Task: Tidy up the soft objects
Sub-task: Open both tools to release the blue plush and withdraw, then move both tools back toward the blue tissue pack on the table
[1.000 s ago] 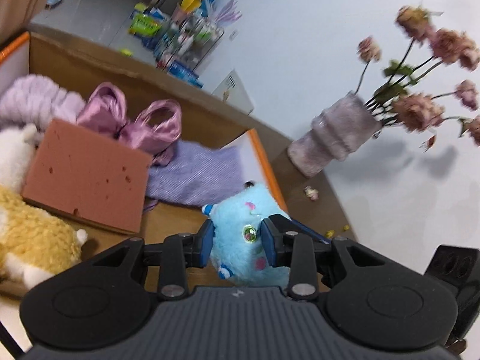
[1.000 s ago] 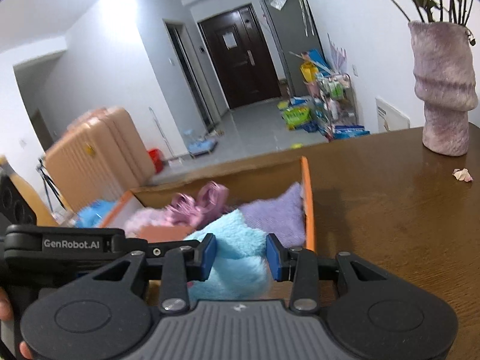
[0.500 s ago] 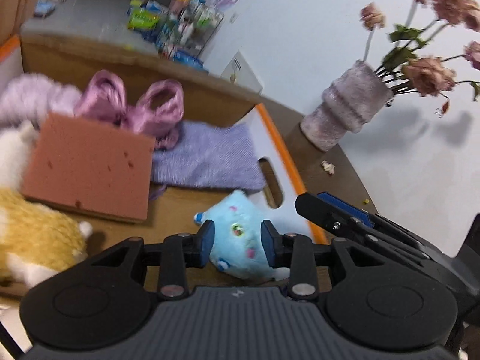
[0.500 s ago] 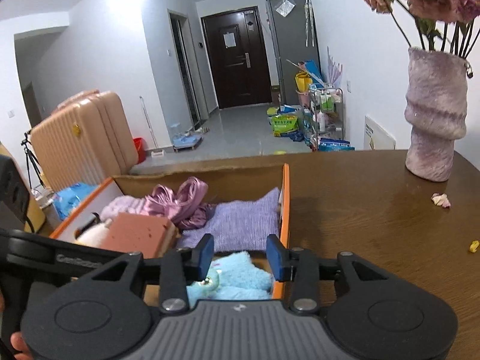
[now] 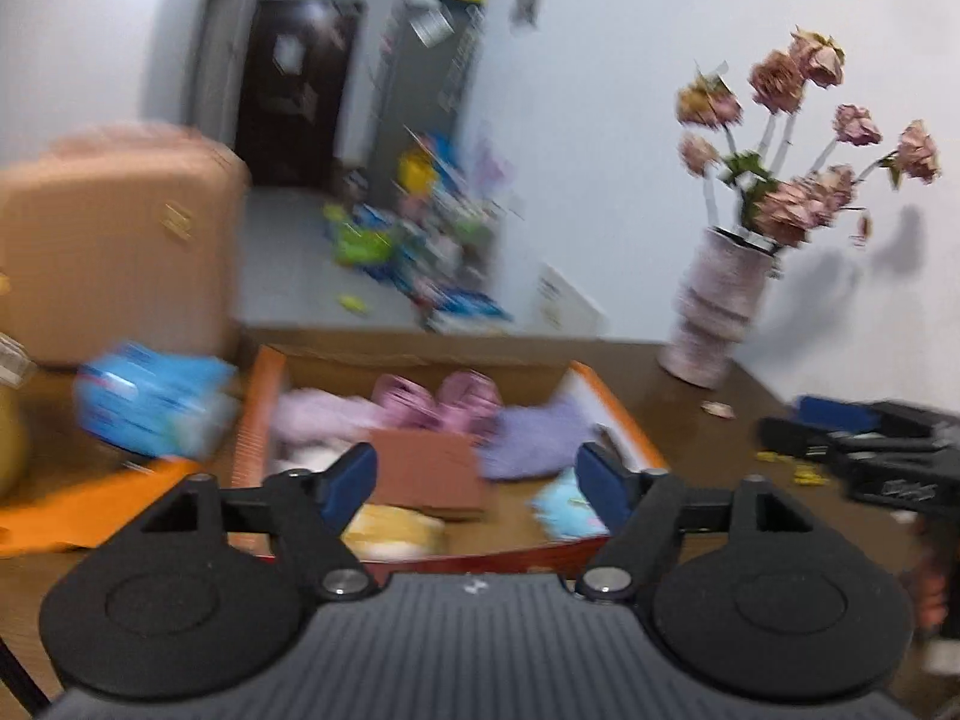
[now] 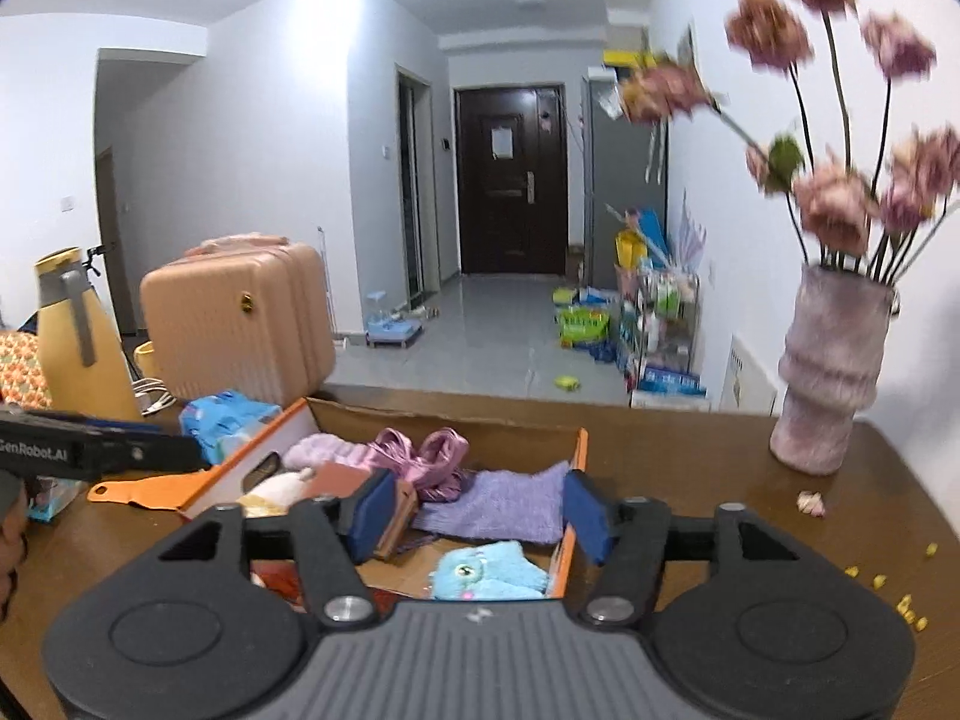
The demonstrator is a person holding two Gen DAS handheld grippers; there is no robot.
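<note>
Change since a second ago: both grippers have let go of the blue plush toy [image 6: 487,570] and pulled up and back from the box; the toy now lies loose inside it.
Table [image 6: 708,480]: brown wood, carries the box.
Cardboard box [image 6: 444,420]: open, orange-edged flaps; the landmark for all below.
Vase of dried pink flowers [image 6: 831,372]: on the table, well to the right of the box, near the wall.
Blue packet [image 6: 231,420]: just beyond the box's left flap.
Purple cloth [image 6: 504,504]: inside the box, right side, behind the toy.
Brown foam block [image 5: 429,471]: inside the box, middle.
Pink satin bow [image 6: 420,456]: inside the box, against its far wall.
Yellow plush [image 5: 393,531]: inside the box, near-left part.
Blue plush toy: inside the box, near-right corner, against the right wall.
Left gripper [image 5: 477,480]: above the near edge of the box, jaws spreading wide, nothing between the pads.
Right gripper [image 6: 477,513]: above the near-right edge of the box, jaws spreading, nothing gripped; the toy lies below them, untouched.
</note>
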